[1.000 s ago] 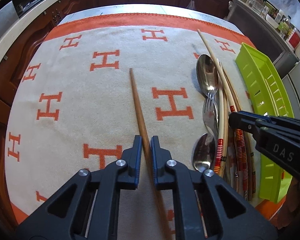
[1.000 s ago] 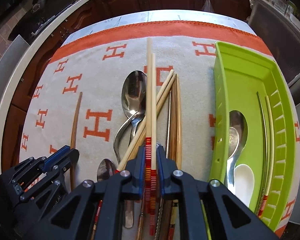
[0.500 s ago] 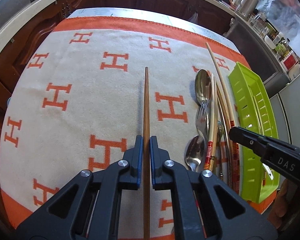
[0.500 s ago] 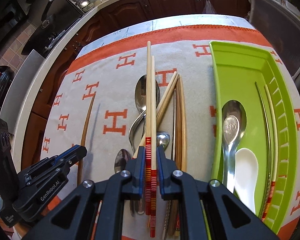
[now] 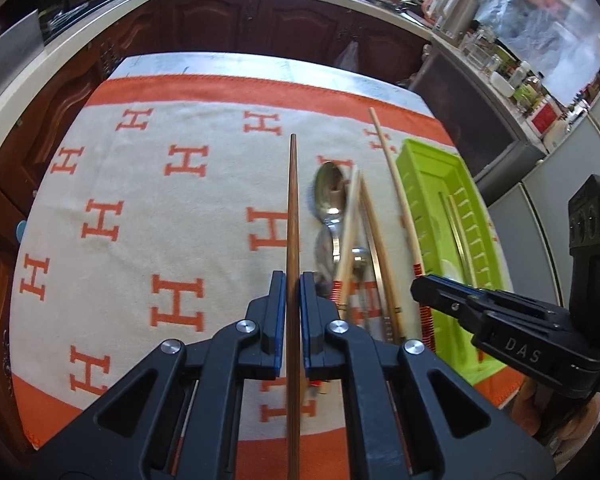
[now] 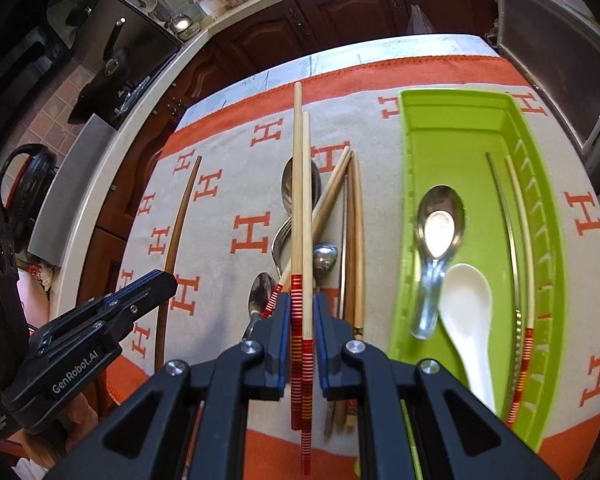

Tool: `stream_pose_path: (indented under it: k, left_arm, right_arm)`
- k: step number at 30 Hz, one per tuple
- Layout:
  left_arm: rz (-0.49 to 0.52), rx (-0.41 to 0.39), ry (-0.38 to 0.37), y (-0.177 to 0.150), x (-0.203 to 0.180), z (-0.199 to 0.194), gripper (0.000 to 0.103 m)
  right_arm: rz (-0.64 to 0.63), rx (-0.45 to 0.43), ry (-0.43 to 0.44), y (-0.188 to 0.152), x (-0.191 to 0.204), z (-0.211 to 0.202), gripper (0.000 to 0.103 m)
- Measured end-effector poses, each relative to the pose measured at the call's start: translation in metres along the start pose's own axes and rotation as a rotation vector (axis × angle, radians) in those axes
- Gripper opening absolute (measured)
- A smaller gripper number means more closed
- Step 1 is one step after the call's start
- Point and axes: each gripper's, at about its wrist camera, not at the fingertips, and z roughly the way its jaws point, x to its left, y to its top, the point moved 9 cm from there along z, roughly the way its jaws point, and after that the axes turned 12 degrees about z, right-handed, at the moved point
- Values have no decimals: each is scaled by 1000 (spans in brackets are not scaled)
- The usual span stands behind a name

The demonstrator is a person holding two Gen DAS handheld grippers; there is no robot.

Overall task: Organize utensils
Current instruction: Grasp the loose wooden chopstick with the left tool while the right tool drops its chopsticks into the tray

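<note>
My left gripper point(image 5: 293, 284) is shut on a dark brown chopstick point(image 5: 292, 208), held above the cloth and pointing away from me. My right gripper point(image 6: 302, 304) is shut on a pair of pale bamboo chopsticks point(image 6: 302, 200) with red-striped ends, raised over the utensil pile point(image 6: 352, 232). That pile holds metal spoons point(image 5: 331, 188), a fork and more chopsticks. To the right, the green tray point(image 6: 460, 140) holds a metal spoon point(image 6: 440, 220), a white ceramic spoon point(image 6: 466, 312) and two chopsticks point(image 6: 516, 220). Each view shows the other gripper: right gripper point(image 5: 418, 290), left gripper point(image 6: 170, 280).
The utensils lie on a cream cloth point(image 5: 160, 208) with orange H marks and an orange border. Dark wooden cabinets point(image 5: 300, 28) and a pale worktop ring the table. Kitchen jars and a kettle point(image 5: 456, 4) stand at the far right.
The left jaws closed onto the brown chopstick and straightened it. Both grippers have risen from the cloth with their chopsticks; the right gripper now hangs higher over the pile.
</note>
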Motion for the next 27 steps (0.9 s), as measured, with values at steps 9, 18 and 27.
stream_pose_path:
  k: [9,18,27]
  left_arm:
    - [95,6,-95,31,-85,-8,4]
    - [156,50,-190,50,-163,14,4]
    - [114,100,-190,71,-173,62,4]
  right_arm:
    - [85,-30,-8,7,-51,-39,11]
    - [167,9,-71,9,-101,-43,11]
    - [194,9,-154,35,-124,-30,14]
